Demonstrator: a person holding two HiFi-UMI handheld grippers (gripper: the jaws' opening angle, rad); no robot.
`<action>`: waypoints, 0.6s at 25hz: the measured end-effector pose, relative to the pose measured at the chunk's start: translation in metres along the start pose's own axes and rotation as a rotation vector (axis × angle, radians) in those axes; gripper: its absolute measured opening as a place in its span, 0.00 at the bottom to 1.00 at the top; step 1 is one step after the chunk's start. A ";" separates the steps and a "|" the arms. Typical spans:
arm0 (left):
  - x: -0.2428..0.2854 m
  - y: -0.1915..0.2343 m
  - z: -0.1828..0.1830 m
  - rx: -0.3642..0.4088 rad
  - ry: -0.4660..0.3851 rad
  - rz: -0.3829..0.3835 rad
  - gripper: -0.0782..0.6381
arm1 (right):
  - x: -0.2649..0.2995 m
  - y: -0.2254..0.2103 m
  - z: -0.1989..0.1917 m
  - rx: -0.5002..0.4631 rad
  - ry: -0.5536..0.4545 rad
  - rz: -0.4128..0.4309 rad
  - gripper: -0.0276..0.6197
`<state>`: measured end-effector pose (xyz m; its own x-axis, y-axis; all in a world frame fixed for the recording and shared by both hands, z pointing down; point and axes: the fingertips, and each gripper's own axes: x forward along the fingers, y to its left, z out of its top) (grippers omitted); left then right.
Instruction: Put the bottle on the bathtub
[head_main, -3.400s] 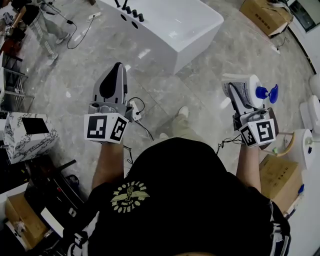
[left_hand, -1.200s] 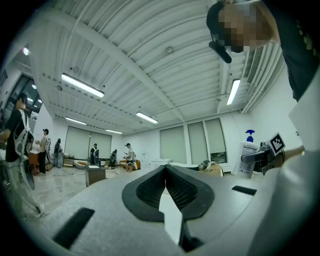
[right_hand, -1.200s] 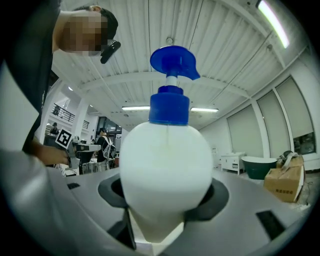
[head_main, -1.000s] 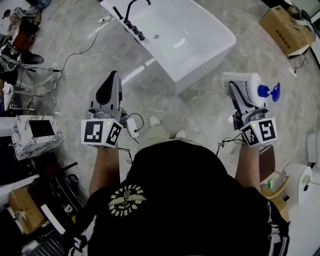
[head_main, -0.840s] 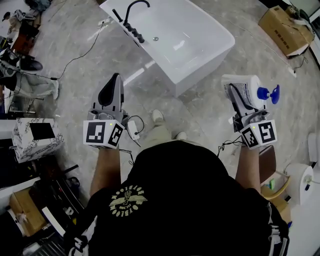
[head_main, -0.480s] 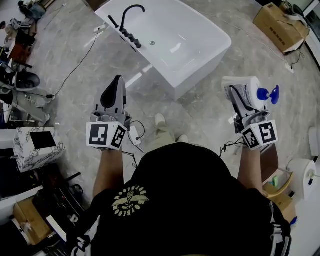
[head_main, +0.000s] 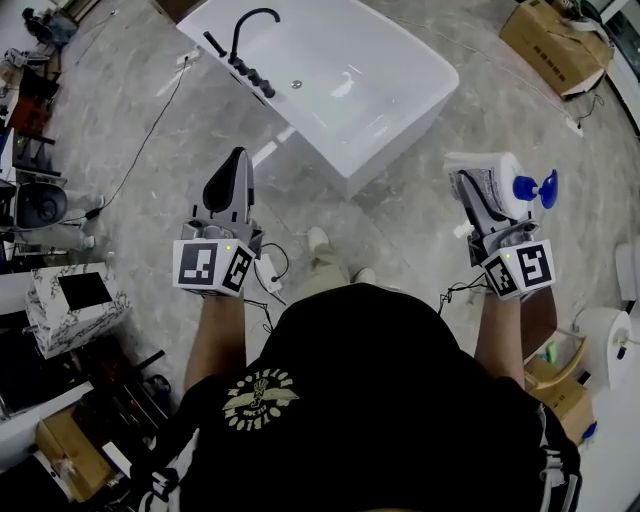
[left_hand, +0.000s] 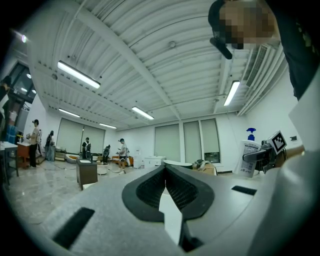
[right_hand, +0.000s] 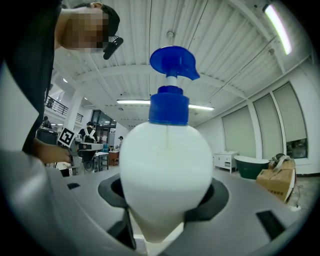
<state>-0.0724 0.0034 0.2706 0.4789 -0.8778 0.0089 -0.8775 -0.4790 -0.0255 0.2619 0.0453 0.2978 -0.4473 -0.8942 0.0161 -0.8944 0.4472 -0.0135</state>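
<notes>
Up in the air, the bottle (head_main: 506, 168) is squeezed in the right hand-held gripper (head_main: 476, 190), well apart from the bathtub (head_main: 396, 136), while the left hand-held gripper (head_main: 236, 165) is pressed together and empty, and the smooth round bottle could slip if bumped.

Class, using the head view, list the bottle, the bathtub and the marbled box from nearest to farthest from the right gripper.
1. The bottle, held in the right gripper, at the right.
2. The bathtub, ahead, in the upper middle.
3. The marbled box, at the far left.
</notes>
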 end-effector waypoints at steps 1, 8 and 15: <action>0.005 0.002 0.001 0.000 -0.001 -0.006 0.12 | 0.003 -0.001 0.001 -0.001 0.001 -0.005 0.45; 0.041 0.015 0.007 0.005 -0.016 -0.046 0.12 | 0.023 -0.017 0.010 -0.011 -0.013 -0.047 0.45; 0.070 0.041 0.007 0.009 -0.017 -0.061 0.12 | 0.056 -0.023 0.012 -0.011 -0.016 -0.063 0.45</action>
<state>-0.0747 -0.0777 0.2630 0.5319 -0.8468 -0.0065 -0.8464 -0.5314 -0.0348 0.2571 -0.0152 0.2874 -0.3903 -0.9207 0.0008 -0.9207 0.3903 -0.0017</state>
